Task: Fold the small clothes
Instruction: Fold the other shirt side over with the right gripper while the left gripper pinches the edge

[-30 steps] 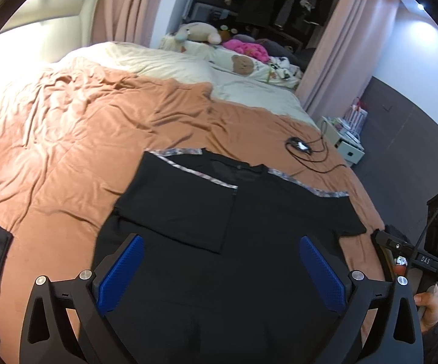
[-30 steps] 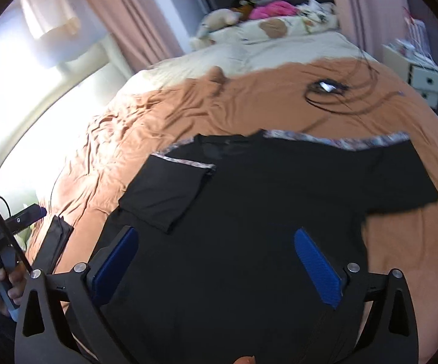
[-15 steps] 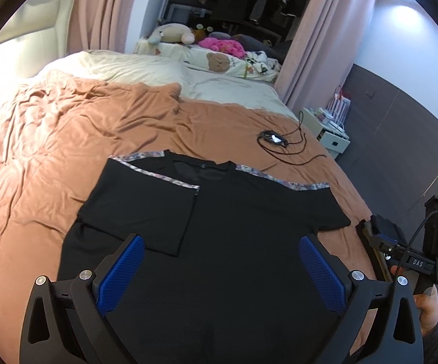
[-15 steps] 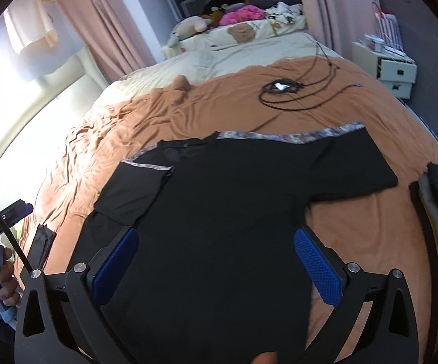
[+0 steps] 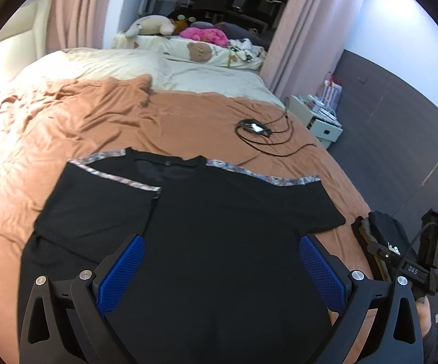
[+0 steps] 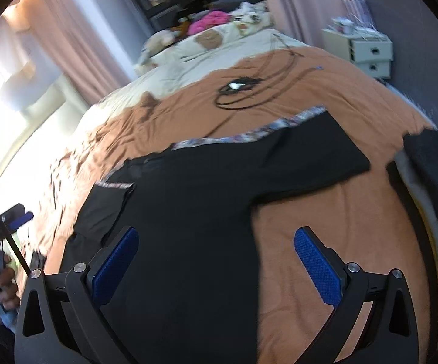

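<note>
both cameras have pulled back and swung right since the earlier frames, so more bedspread [image 6: 325, 212] shows beside the shirt [image 5: 219, 227]. on the left, one sleeve [image 5: 97, 203] already lies folded over the shirt's body; the left gripper [image 5: 222, 268] hovers above the hem, jaws wide, holding nothing. the shirt lies flat mid-bed. the right sleeve [image 6: 319, 154] is spread out, unfolded. the right gripper [image 6: 215, 261], equally wide and empty, hangs near the shirt's right edge, likely heading for that sleeve. a folded pile [image 6: 431, 182] sits at far right.
</note>
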The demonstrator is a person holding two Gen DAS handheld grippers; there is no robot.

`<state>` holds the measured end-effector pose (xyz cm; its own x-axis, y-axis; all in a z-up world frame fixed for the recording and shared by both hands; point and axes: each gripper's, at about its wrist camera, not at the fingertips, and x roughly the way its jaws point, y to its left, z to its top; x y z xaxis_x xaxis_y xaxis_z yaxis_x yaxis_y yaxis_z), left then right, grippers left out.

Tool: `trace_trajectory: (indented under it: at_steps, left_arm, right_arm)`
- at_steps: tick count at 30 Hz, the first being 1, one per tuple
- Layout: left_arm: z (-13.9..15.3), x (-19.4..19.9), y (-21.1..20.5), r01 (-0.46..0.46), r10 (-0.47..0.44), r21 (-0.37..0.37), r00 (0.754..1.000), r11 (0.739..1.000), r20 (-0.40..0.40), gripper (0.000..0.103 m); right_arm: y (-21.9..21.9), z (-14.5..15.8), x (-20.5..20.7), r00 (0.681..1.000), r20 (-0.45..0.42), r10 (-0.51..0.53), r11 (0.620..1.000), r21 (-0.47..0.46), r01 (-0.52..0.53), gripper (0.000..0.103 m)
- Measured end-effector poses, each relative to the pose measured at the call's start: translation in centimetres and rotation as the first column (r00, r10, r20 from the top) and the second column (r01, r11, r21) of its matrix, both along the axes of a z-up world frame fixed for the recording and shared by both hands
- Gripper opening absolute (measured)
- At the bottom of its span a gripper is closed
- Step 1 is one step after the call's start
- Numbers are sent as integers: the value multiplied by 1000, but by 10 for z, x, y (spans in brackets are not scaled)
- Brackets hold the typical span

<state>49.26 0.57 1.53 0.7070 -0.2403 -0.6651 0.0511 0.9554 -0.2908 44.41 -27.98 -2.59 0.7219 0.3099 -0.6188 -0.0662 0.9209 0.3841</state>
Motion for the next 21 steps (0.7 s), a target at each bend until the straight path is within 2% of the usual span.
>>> trace_trajectory:
  at_steps: [5,13,17,19,21]
  left_arm:
    - [-17,29,-24,41,-41,-4,999,999,-21,101]
    - [-51,66,-45,49,-50,-12,995,999,-83,91]
    - [-66,81,-50,41,-40,4,993,999,-115,89]
    - [-72,84,-50,37,-37,-1,991,999,-125,89]
    - [-77,88,-50,35,-34,5,991,999,-132,89]
  right_arm:
    - [-22,-23,21,998,-31,-49,997,65,51,103]
    - [-54,-60,58,991,-72,-116,976,175,127,102]
    - [-64,-82,81,981,-116,-156,963,204,177,92]
    - [-66,-92,91,974,-144,-176,952,225,205,83]
    - [-71,-104,106,961,-186,-203,940,238,245,78]
